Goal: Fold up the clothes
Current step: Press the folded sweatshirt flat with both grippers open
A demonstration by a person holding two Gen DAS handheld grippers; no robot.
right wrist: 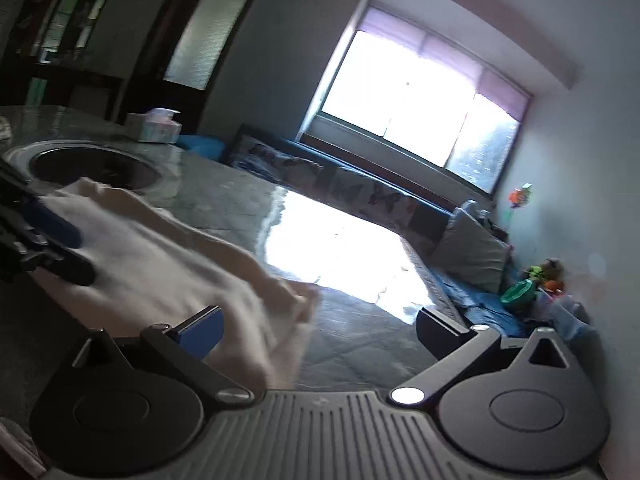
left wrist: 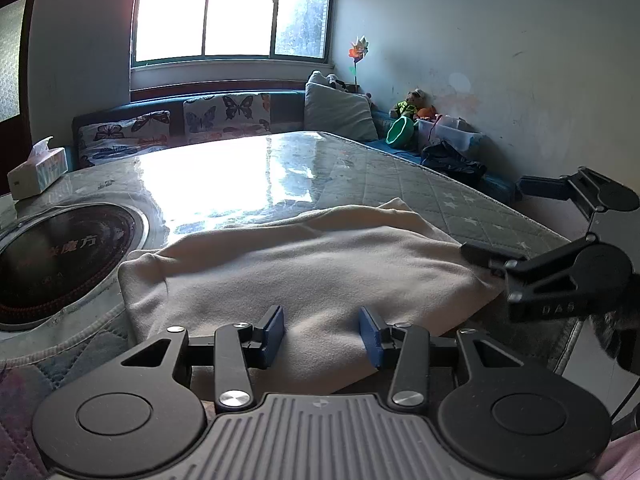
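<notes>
- Sunlit room, glass-topped table (left wrist: 248, 168) with a window (left wrist: 234, 12) behind it throwing heavy glare across the top.
- Left claw (left wrist: 322, 334) is partly open, blue pads either side of the cloth's near edge, holding nothing as far as I can see.
- Right claw (right wrist: 320, 328) is spread wide and empty, sitting at the cloth's right edge.
- Cloth (left wrist: 304, 272) is a cream bundle lying near the table's front edge, looks already folded over at least once. Probably needs another fold or a smoothing.
- Cooktop (left wrist: 60, 256) sits just left of it, tissue box (left wrist: 38, 174) further back.
- Lots of bare table beyond the cloth to work in; the right table edge is close.
</notes>
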